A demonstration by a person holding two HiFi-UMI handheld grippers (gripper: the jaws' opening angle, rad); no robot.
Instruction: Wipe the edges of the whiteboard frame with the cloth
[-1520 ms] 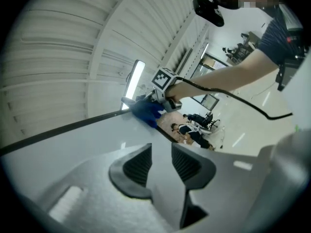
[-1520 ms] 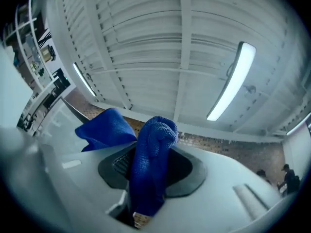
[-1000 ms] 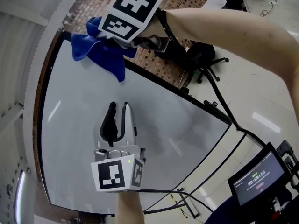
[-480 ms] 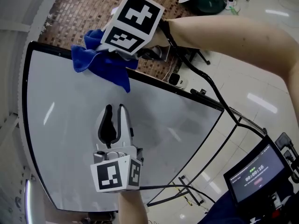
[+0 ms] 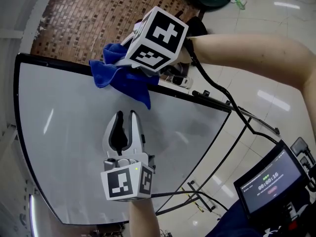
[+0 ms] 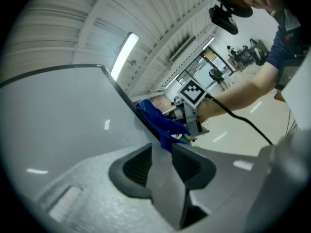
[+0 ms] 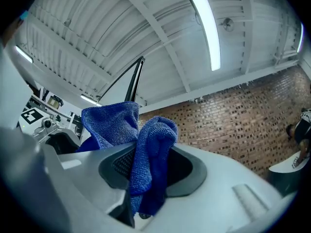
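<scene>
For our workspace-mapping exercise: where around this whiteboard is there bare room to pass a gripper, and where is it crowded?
Bare: the whiteboard face left of the left gripper up to the frame, and right of it toward the right edge. Crowded: the top edge, where the right gripper holds the blue cloth.

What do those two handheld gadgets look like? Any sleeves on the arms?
The left tool and right tool are pale grey plastic with black ribbed pads. The left cube and right cube are white with black square markers. A black cable trails from the right tool. The right forearm and left forearm are bare, no sleeves.
</scene>
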